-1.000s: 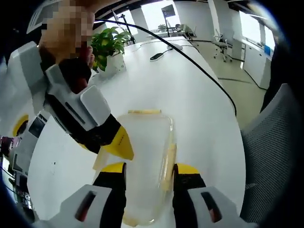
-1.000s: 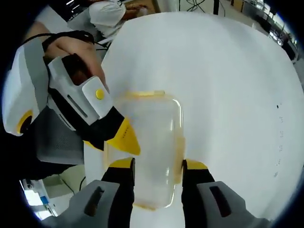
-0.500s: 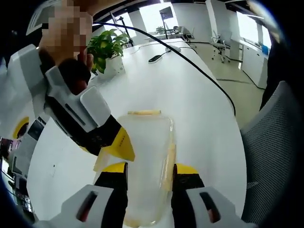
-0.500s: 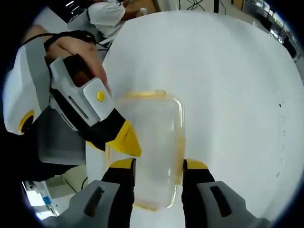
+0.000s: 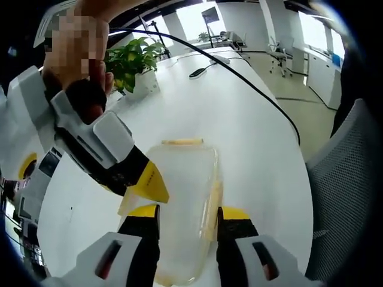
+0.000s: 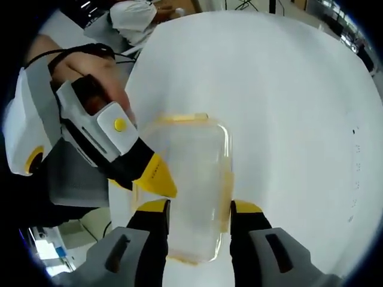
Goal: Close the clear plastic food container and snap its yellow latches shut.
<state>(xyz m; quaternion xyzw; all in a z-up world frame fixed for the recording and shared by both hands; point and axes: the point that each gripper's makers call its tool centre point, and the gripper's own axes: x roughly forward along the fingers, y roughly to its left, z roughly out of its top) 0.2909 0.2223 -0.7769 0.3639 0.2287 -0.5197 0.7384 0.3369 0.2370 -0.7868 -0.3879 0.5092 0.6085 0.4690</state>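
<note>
Your container (image 5: 182,203) lies on the white table (image 5: 251,131) with its lid already down, so what is left, as I judge it, is the yellow latches (image 6: 226,185); whether any has clicked home is too faint to tell. Your left gripper (image 5: 187,216) and right gripper (image 6: 197,210) each straddle one end of the box with jaws spread, grasping nothing, yellow tips by the long-side latches.
</note>
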